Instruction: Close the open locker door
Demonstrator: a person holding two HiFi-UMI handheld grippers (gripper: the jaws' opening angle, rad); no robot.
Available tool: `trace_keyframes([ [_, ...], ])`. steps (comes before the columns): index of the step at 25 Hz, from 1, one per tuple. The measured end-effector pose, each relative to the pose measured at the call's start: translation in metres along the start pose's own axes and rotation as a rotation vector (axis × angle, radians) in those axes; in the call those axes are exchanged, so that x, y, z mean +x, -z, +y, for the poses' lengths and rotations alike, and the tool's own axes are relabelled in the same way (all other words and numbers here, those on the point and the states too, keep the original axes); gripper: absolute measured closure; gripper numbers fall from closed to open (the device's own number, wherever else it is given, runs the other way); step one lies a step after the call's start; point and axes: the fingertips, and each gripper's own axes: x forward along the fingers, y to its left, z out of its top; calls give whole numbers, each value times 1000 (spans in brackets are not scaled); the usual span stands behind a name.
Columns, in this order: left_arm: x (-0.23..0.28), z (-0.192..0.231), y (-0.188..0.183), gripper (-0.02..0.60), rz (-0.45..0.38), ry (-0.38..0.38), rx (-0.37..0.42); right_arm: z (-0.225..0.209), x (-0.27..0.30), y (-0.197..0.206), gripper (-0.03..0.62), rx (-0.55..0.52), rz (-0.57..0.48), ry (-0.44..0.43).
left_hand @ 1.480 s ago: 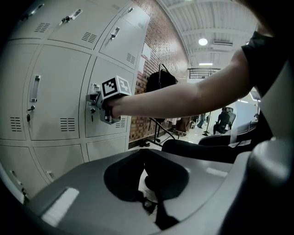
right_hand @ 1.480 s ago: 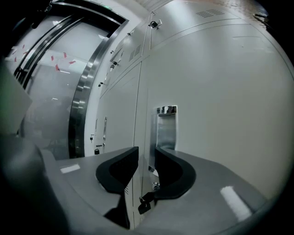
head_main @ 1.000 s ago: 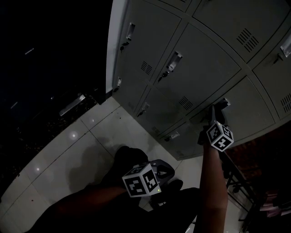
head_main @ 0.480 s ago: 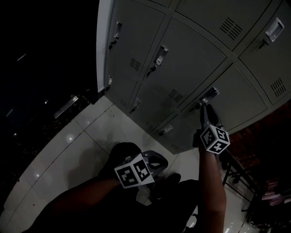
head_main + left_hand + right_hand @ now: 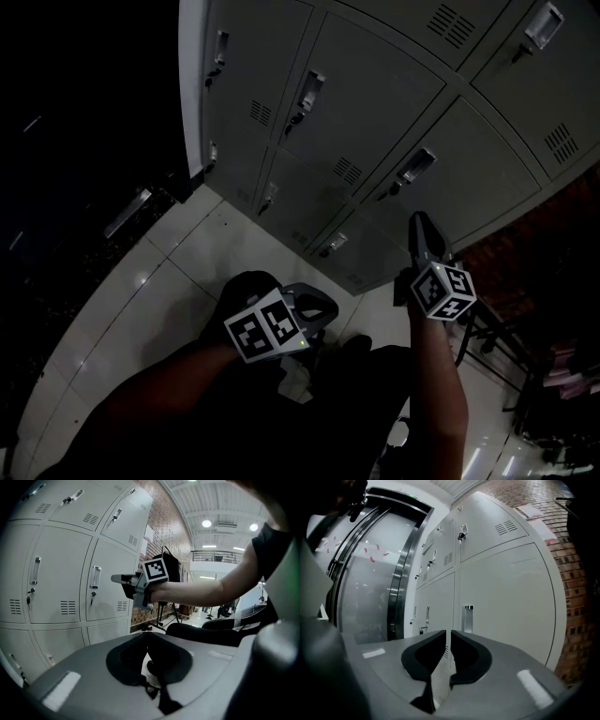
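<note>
The grey locker bank (image 5: 375, 103) fills the top of the head view, and every door I can see lies flush. The door nearest my right gripper (image 5: 419, 222) carries a recessed handle (image 5: 412, 169), which the right gripper view shows as handle (image 5: 468, 618) straight ahead. That gripper hovers a short way off the door and touches nothing. Its jaws are closing, with a thin slit left between the pads and nothing in it, right gripper (image 5: 450, 633). My left gripper (image 5: 314, 305) hangs low over the floor, pads together and empty, left gripper (image 5: 146, 637). It looks sideways at the right gripper (image 5: 123, 579).
Pale floor tiles (image 5: 169, 281) run left of the lockers. A black metal stand (image 5: 487, 337) and a brick wall (image 5: 576, 573) lie to the right of the bank. A steel-framed glass doorway (image 5: 393, 573) stands beyond the lockers' far end.
My right gripper has drawn back from the locker handle, which it nearly touched a second ago. The view has shifted, so the lockers sit higher and further left. The left gripper stays low.
</note>
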Motion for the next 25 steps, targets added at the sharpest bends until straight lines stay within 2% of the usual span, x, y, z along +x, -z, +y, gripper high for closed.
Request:
trace_keyframes([
  [19,-1,1,2,569,1,3,11,21,-94,12,586,15,-14,-73],
  [25,-2,2,2,569,-1,0,6,31,-111,21,588,-62,12,-99],
])
